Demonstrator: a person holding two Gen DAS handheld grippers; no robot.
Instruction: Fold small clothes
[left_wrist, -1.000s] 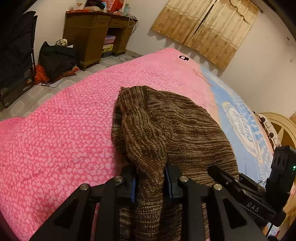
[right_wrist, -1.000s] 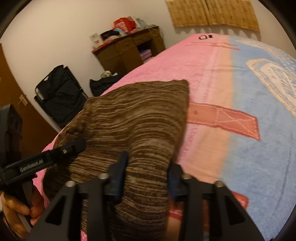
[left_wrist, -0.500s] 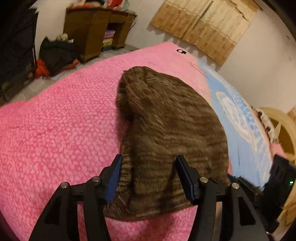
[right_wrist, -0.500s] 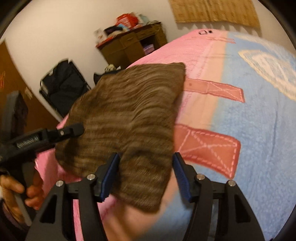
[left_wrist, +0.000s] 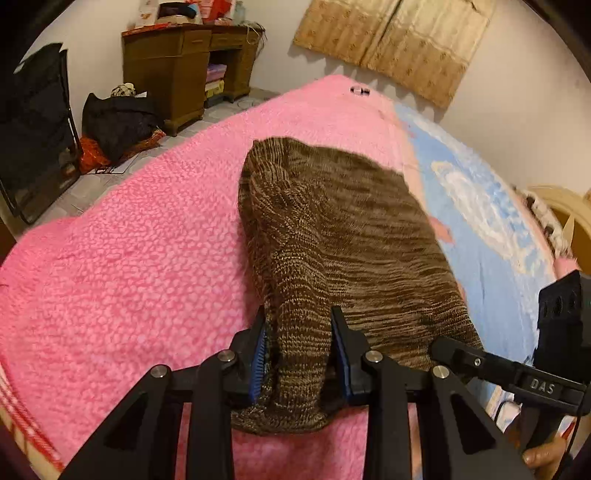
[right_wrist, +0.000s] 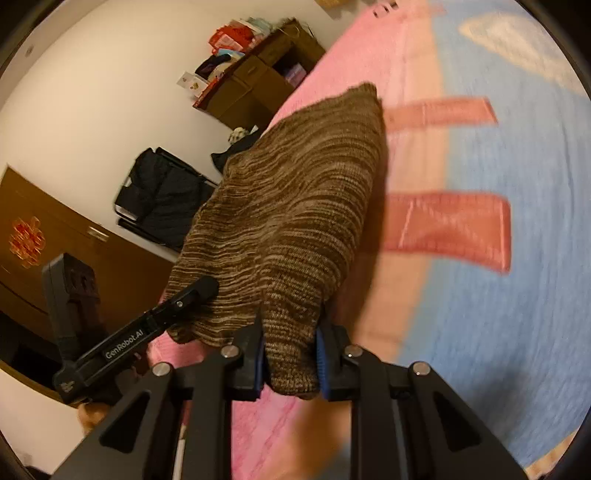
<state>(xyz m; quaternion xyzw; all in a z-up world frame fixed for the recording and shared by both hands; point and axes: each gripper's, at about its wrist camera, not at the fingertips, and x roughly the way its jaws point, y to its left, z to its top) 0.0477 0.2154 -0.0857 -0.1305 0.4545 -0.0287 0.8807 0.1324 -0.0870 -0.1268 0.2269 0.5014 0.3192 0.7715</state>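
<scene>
A brown striped knit garment (left_wrist: 332, 236) lies on the pink blanket (left_wrist: 129, 258), its near edge raised. My left gripper (left_wrist: 299, 325) is shut on the garment's near left edge. My right gripper (right_wrist: 290, 328) is shut on its near right corner (right_wrist: 291, 354) and holds it off the bed. The garment in the right wrist view (right_wrist: 295, 203) stretches away from the jaws. The right gripper's arm shows in the left wrist view (left_wrist: 517, 376), and the left gripper's arm in the right wrist view (right_wrist: 147, 328).
The bed cover turns blue (left_wrist: 480, 206) on the right with red patches (right_wrist: 447, 225). A wooden desk (left_wrist: 184, 70), a dark bag (left_wrist: 118, 122) and a black chair (left_wrist: 33, 125) stand on the floor to the left. Curtains (left_wrist: 388, 40) hang on the far wall.
Half a second ago both grippers were open around the garment's near edge. Now both have shut on it again, and the near edge is lifted.
</scene>
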